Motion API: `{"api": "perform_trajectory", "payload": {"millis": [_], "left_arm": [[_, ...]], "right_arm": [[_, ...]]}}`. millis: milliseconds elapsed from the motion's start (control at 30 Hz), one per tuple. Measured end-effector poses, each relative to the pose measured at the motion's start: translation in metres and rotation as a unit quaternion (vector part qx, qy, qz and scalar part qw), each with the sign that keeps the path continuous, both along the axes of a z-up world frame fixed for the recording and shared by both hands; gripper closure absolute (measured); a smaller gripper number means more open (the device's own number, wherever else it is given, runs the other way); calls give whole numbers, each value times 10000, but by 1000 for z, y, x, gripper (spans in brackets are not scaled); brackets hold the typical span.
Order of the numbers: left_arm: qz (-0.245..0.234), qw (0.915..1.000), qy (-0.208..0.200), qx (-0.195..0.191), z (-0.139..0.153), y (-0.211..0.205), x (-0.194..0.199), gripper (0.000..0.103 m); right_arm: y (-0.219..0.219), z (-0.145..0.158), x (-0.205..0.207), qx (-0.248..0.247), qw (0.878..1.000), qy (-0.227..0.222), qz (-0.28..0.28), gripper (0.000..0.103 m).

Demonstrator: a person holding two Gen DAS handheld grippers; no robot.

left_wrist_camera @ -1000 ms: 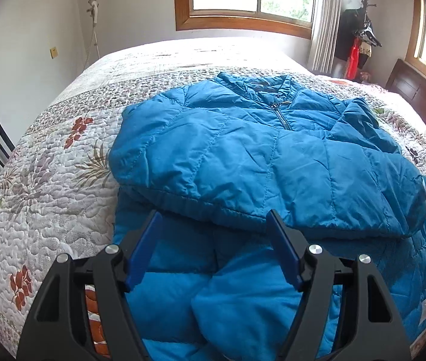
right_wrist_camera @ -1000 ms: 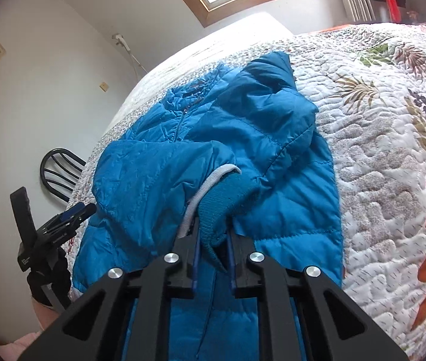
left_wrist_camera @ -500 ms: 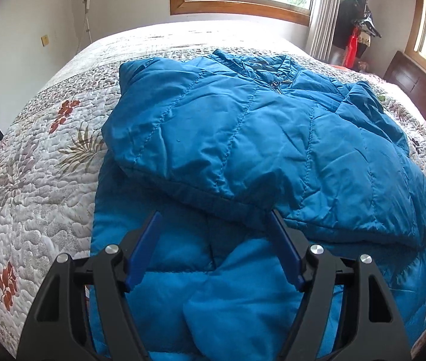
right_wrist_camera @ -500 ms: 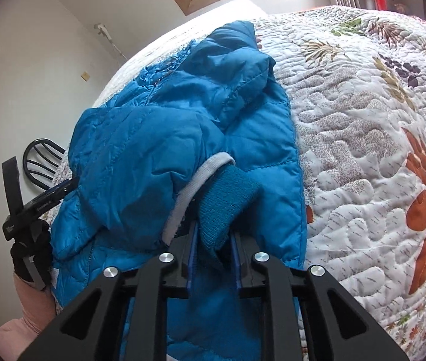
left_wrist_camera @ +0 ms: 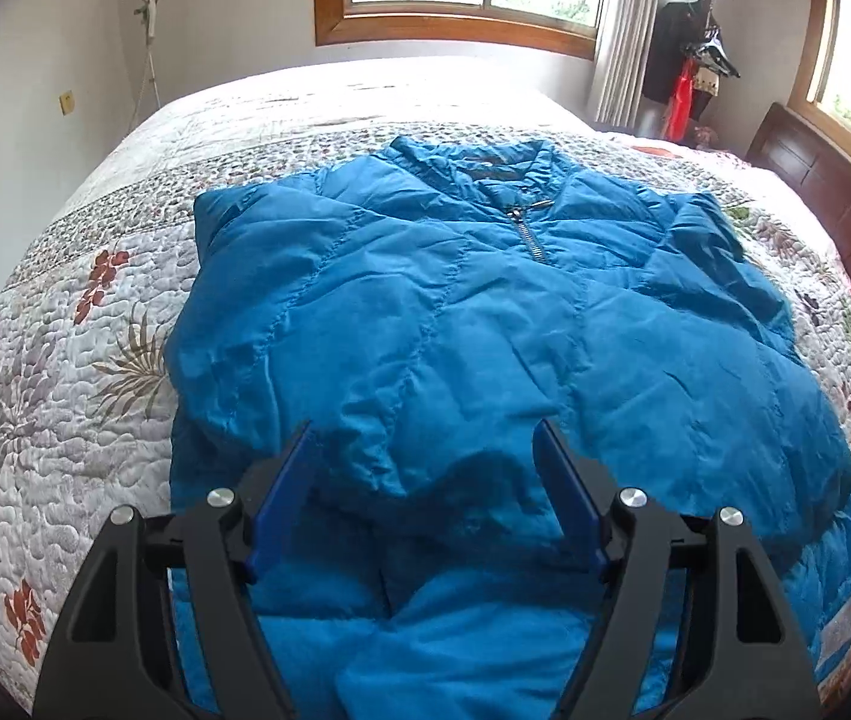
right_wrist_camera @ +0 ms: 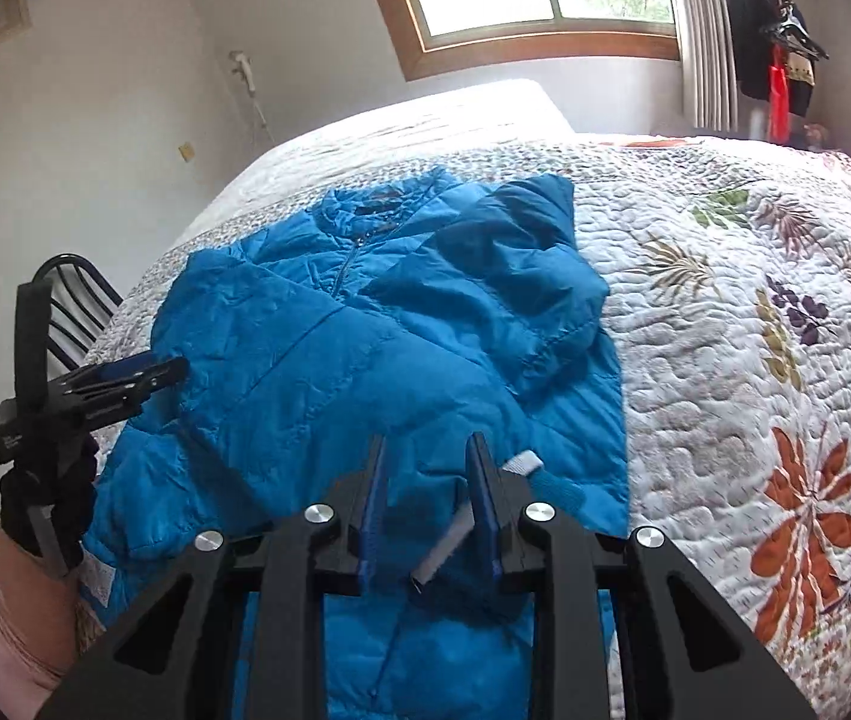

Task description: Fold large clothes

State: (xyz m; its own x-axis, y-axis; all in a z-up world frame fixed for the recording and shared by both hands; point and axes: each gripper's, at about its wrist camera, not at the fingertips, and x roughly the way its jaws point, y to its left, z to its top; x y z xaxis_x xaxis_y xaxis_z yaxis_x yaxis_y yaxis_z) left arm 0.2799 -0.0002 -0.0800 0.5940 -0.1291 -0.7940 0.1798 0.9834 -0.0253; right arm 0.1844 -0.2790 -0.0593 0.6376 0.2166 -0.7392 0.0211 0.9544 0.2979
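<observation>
A blue puffer jacket (left_wrist_camera: 485, 324) lies front up on the quilted bed, both sleeves folded across its chest; it also shows in the right wrist view (right_wrist_camera: 365, 360). My left gripper (left_wrist_camera: 425, 450) is open and empty, just above the jacket's lower part. My right gripper (right_wrist_camera: 425, 456) is open, its jaws apart over the knit cuff (right_wrist_camera: 551, 489) of the folded sleeve, which lies on the jacket beside the right finger. The left gripper (right_wrist_camera: 125, 378) shows at the jacket's left edge in the right wrist view.
The floral quilt (left_wrist_camera: 65, 360) covers the bed (right_wrist_camera: 755, 360). A black chair (right_wrist_camera: 77, 294) stands at the left side. A dark wooden headboard (left_wrist_camera: 815, 180) is at the right. A coat rack (left_wrist_camera: 695, 60) stands by the window.
My right gripper opened and let go of the sleeve cuff, which now lies on the jacket. Both grippers have risen and drawn back a little.
</observation>
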Motion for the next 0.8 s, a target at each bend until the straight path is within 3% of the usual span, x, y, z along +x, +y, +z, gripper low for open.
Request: {"api": "perform_trajectory", "payload": {"millis": [100,300,500,667,800], "left_arm": [[88,9997,234,18,-12,7,20,30],[-80,9973,624,-377,-32,19,37,30],[-73,9967,575,-575,-22,27,36,31],[214,9967,340,-705,-2,50,47,31],[381,9971,464,-470,-14,54,69,31]], "right_arm": [[3,-16,16,-154,9995,256,-57,76],[3,-60,30,5,9979,646,32,77],[5,-49,22,-149,9983,563,-82,78],[10,-19,10,-213,9997,125,-40,75],[18,-27,24,-371,9987,333,58,75]]}}
